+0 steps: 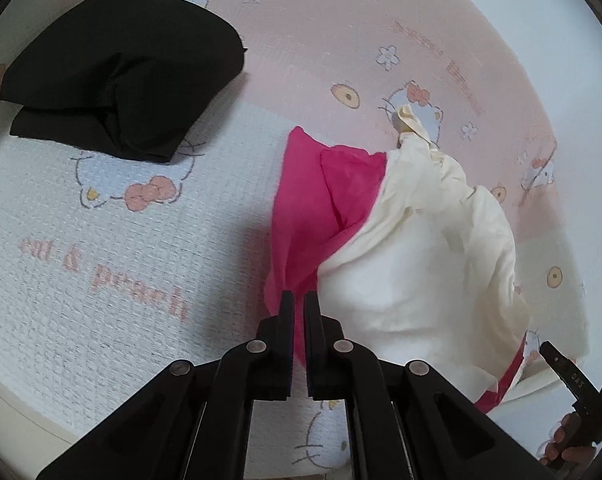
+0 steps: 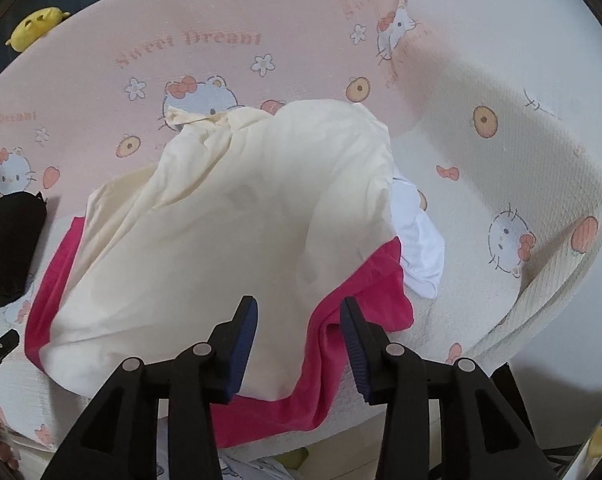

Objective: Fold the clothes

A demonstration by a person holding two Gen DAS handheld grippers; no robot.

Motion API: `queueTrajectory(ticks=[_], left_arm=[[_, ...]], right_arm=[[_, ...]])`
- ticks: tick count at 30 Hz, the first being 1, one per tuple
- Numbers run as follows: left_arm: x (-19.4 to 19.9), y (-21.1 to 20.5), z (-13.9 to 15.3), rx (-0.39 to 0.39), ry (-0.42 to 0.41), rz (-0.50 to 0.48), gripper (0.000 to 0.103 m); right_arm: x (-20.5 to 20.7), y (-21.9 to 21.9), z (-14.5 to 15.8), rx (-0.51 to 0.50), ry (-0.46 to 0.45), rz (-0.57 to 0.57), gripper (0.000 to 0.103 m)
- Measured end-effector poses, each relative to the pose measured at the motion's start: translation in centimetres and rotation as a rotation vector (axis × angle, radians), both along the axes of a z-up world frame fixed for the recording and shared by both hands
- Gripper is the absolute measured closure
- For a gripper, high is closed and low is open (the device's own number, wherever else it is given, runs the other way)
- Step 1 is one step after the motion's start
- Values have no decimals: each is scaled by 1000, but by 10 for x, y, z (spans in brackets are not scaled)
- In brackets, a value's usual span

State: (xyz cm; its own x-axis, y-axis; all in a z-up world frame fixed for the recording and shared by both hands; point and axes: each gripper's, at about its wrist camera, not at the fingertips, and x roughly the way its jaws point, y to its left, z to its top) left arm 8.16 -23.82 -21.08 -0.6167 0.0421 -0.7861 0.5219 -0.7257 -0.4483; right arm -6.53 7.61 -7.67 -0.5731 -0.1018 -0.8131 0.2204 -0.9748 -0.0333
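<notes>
Left wrist view: the left gripper is pinched tight on an edge of the bright pink cloth garment, which lies under a crumpled cream fabric garment on the cartoon-cat printed bedspread. A folded black garment sits well apart. The right gripper hangs with jaws spread, just above the pile.

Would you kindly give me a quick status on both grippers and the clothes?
Left gripper shut on pink garment. Right gripper open over pile. Cream garment lies on the pink one. Black garment already folded aside.
</notes>
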Motion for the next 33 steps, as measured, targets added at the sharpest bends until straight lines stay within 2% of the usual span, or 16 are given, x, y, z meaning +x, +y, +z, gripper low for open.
queueTrajectory(ticks=[4,7,12,14,17,21,22,24,25,26,33], left_arm=[[1,-12,-10,45,-20,42,100],[-6,-23,-24,108,-47,42,100],[-27,-44,-39,242,-33,65,100],[-36,-52,-40,268,-21,61,100],[-49,-59,-38,238,-33,59,100],[-70,-71,-45,171,-111,69,99],[-76,-74,-49,160,-130,66,96],[-86,-76,-57,165,-154,48,77],[-89,-77,-58,176,-148,50,52],[-92,-77,-59,186,-142,52,39],[-114,-76,-68,242,-117,43,39]], right_arm=[[-2,-16,4,7,-16,38,59],[-5,-34,4,2,-26,73,56],[-15,-77,-2,-38,-76,137,56],[-20,-95,-5,-69,-107,159,56],[-26,-121,-8,-75,-126,196,56],[-33,-148,-13,-60,-155,264,53],[-36,-153,-15,-59,-159,264,51],[-43,-165,-19,-57,-171,263,49],[-47,-170,-22,-56,-182,262,49],[-50,-174,-24,-59,-194,262,49],[-78,-205,-46,-156,-318,246,48]])
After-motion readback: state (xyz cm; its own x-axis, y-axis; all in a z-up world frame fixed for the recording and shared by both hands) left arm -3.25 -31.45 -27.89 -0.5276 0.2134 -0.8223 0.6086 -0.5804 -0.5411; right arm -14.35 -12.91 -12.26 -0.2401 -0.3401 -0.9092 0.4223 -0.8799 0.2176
